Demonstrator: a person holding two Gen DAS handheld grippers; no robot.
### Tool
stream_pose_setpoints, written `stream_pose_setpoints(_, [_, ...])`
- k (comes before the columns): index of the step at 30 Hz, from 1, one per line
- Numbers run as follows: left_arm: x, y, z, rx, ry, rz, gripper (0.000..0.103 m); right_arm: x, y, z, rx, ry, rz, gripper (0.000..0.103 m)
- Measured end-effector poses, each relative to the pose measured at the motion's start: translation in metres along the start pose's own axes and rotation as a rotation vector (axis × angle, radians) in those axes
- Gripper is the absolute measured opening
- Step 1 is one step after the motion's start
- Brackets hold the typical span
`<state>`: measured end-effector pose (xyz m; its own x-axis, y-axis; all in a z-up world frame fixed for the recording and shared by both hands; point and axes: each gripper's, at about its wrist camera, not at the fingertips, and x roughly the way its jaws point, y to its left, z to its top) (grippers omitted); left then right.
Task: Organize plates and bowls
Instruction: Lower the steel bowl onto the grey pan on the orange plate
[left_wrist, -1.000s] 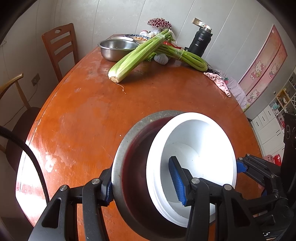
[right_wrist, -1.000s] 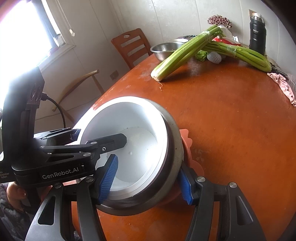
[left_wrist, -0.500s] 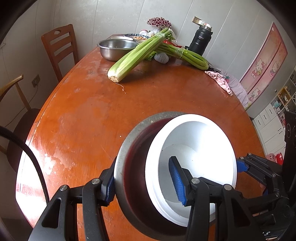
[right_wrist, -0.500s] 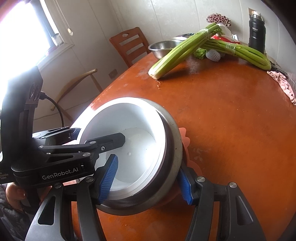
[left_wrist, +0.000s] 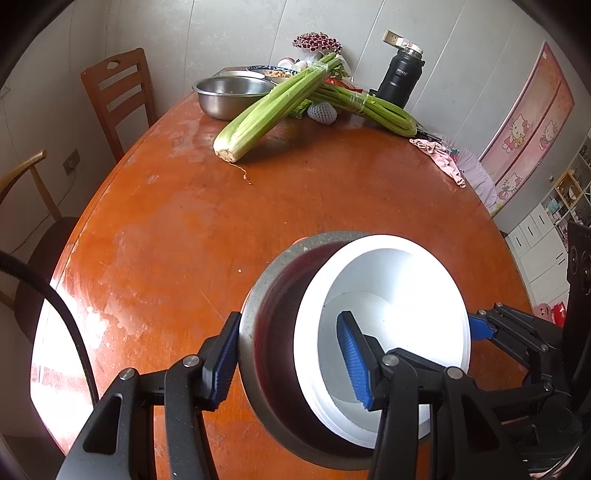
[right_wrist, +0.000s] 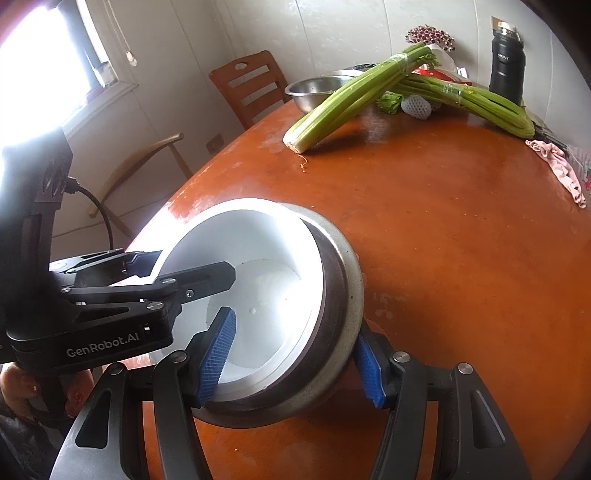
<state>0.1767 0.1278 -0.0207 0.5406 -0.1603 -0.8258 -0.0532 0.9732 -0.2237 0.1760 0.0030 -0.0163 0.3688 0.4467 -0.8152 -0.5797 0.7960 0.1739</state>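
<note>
Left tongs (left_wrist: 291, 360): you're clamped across the near rim of the nested bowls, one pad outside, one inside.
Right tongs (right_wrist: 295, 356): you grip the opposite rim the same way.
White bowl (left_wrist: 391, 325): sits inside the steel bowl (left_wrist: 273, 328), between your tongs, tilted.
Change: over the last second the stack has slid slightly forward, still held at both rims; judged, you're mid-carry.
Table (left_wrist: 184, 236): bare wood ahead of the tongs.
Celery (left_wrist: 273, 110): far ahead, beside another steel basin (left_wrist: 229, 94).

The white bowl (left_wrist: 384, 325) covers most of the metal bowl (left_wrist: 273, 332) around it, and glare blanks its inner wall. An orange thing (right_wrist: 373, 325) beneath both is nearly all hidden. The far dishes (left_wrist: 266, 71) behind the celery (left_wrist: 273, 107) are too small to make out.
</note>
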Motion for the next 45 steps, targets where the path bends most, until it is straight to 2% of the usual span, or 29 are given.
stream_pose_setpoints(16, [0.0,-0.002,-0.001,0.0,0.001,0.013,0.052,-0.001,-0.012,-0.002,0.017,-0.003,-0.056,0.064])
stream_pose_setpoints(45, [-0.016,0.0,-0.005,-0.004,-0.027,0.02,0.053,-0.009,-0.001,-0.002,-0.013,-0.026,-0.111,0.064])
